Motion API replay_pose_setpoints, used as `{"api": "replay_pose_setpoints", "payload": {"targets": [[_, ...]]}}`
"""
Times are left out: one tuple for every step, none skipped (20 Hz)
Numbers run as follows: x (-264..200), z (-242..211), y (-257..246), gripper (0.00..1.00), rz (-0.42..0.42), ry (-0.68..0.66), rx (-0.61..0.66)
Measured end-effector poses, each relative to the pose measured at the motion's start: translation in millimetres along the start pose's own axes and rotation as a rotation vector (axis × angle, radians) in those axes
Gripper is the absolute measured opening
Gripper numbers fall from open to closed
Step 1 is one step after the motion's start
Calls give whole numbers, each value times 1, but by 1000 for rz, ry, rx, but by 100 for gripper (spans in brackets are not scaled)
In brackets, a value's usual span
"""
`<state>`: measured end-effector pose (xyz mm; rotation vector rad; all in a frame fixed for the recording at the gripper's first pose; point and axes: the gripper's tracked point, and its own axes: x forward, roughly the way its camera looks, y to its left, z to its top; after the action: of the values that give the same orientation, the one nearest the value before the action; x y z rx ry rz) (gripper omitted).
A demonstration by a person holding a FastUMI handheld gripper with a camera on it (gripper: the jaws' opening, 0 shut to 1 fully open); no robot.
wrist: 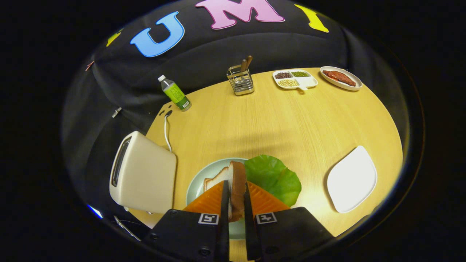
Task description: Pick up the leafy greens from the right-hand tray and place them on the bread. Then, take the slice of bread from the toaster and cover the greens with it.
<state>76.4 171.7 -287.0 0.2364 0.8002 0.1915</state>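
We note the round pale wooden table (276, 123), smooth and matte. At its left edge stands the cream glossy plastic toaster (143, 174). On the pale green plate (194, 187) lies a broad, floppy green lettuce leaf (275, 176). The gripper (236, 203) has its fingers clamped on an upright brown-crusted bread slice (237, 182). Risk: the soft crumb may compress or slip; lowered off-centre, it could drag the leaf. The white tray (351, 178) sits to the right.

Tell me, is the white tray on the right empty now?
Empty: the white tray shows bare; the leafy greens lie on the plate.
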Motion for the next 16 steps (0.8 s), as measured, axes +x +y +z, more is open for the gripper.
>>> {"api": "replay_pose_setpoints", "payload": {"targets": [[0, -1, -5, 27, -24, -4, -22], [-1, -3, -12, 36, -50, -9, -47], [-2, -4, -15, 44, -61, -12, -65], [-5, -4, -19, 46, -80, -16, -83], [-7, -3, -24, 52, -97, -25, -97], [-11, -1, -26, 64, -104, -35, -107], [-16, 1, -27, 76, -111, -44, -116], [-20, 4, -30, 87, -122, -57, -130], [-25, 9, -32, 97, -128, -70, -145], [-32, 14, -32, 100, -133, -86, -157], [-40, 21, -33, 100, -139, -105, -167], [-48, 28, -35, 100, -145, -130, -177], [-58, 38, -36, 100, -154, -161, -187], [-69, 49, -38, 100, -162, -194, -196], [-80, 60, -38, 100, -168, -228, -205], [-93, 72, -38, 100, -174, -266, -214]]}}
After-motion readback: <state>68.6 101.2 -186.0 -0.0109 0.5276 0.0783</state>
